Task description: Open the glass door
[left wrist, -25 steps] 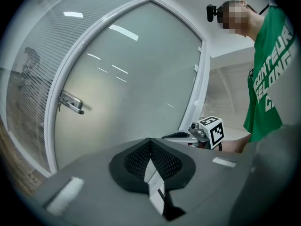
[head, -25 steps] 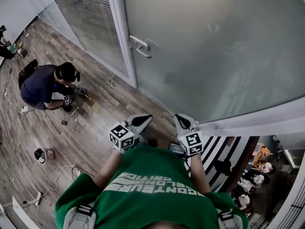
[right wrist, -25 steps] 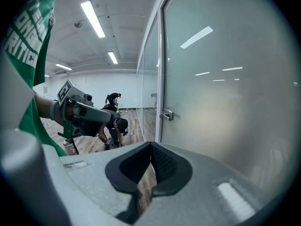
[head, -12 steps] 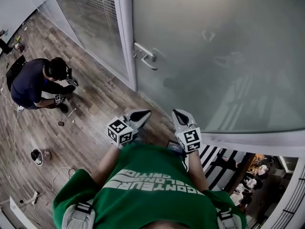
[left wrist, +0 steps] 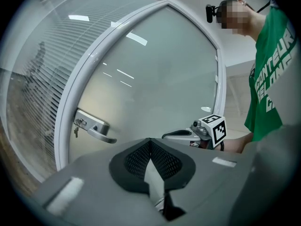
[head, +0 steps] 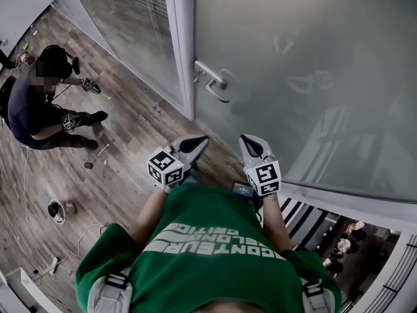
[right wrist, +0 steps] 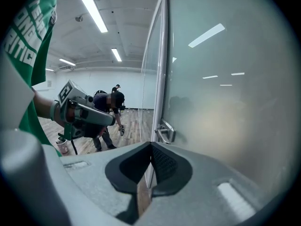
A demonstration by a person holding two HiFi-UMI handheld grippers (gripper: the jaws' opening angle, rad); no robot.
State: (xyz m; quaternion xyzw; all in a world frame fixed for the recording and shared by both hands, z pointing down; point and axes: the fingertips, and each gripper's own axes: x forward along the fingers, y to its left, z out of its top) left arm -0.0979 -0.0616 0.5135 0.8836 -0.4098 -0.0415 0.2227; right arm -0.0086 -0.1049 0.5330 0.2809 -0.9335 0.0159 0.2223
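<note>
The left gripper point(head: 195, 143) and right gripper point(head: 250, 143) each have their jaws pressed together on nothing, held side by side above a green shirt point(head: 208, 253); ahead, well apart from both, stands the frosted glass door point(head: 306, 57); its lever handle point(head: 214, 81) sits by the white frame point(head: 181, 38); farther left a person point(head: 32, 106) crouches on the wood floor point(head: 124, 175).

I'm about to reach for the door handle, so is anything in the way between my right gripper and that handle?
Nothing visible. Only open air lies between the right hand-held gripper and the door handle on the glass door; the crouching person is well off to the left.
</note>
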